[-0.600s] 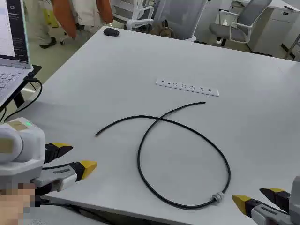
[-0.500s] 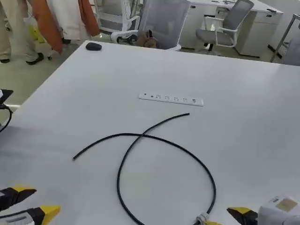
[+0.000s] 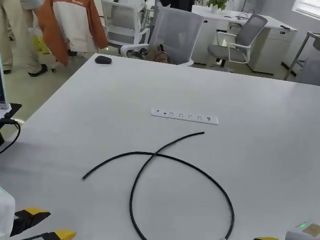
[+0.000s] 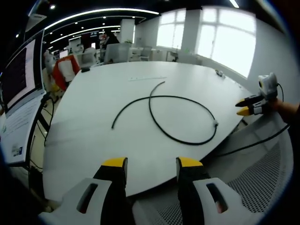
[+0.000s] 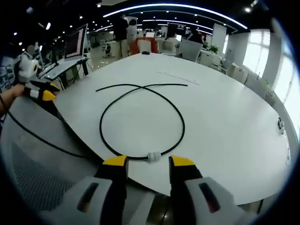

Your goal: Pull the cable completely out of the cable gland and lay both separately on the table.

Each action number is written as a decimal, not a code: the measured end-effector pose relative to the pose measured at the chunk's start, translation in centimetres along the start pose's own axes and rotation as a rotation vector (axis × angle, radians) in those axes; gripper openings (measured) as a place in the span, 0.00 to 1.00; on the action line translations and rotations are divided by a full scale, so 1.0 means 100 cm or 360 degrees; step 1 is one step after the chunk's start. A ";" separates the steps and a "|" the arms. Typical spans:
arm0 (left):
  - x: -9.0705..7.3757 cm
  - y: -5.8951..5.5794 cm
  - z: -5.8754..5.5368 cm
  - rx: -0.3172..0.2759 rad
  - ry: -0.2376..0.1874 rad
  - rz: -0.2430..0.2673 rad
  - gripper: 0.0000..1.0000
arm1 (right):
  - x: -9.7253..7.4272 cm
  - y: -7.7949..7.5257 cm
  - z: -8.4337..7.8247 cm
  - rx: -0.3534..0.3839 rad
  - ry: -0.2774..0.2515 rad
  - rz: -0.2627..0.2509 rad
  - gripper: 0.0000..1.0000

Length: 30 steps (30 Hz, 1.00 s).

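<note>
While right tool (image 5: pixel 148 161) and left tool (image 4: pixel 152 162) hang spread, empty, off the counter's (image 3: pixel 250 100) near edge: pinch gland (image 5: pixel 152 156) squarely, then cable (image 3: pixel 154 155) beside it.

**Both claws parted, held wide apart**

The grey, yellow-tipped left claw (image 4: pixel 152 164) points forward, its two jaws standing apart and level with each other. In the head view it sits at the lower left corner. The matching right claw (image 5: pixel 147 161) is parted in the same way. Seen from the left gripper view, the person's right hand (image 4: pixel 280 106) grips the right claw far off to the side. The left hand (image 5: pixel 5 99) shows likewise in the right gripper view.
</note>
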State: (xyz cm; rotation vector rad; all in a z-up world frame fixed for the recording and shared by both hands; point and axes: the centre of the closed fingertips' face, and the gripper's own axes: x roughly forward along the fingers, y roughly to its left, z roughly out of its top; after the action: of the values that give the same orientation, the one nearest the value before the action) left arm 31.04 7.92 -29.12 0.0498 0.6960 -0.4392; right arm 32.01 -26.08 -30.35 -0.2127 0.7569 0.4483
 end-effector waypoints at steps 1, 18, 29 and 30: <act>0.000 -0.001 -0.001 0.0002 0.0007 -0.0004 0.43 | 0.000 0.000 0.000 0.0004 0.0000 -0.0003 0.35; -0.002 -0.002 -0.002 0.0006 -0.0005 -0.0004 0.43 | -0.003 -0.003 -0.003 0.0128 -0.0049 -0.0010 0.34; 0.000 -0.001 -0.004 0.0003 0.0010 -0.0008 0.43 | -0.001 -0.002 -0.002 0.0126 -0.0040 0.0006 0.33; 0.000 -0.001 -0.004 0.0002 0.0011 -0.0009 0.43 | -0.001 -0.002 -0.002 0.0122 -0.0039 0.0006 0.33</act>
State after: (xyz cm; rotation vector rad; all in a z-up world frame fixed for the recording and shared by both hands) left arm 30.74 7.91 -29.39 0.0505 0.7027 -0.4450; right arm 31.92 -26.35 -30.42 -0.1340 0.7490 0.4241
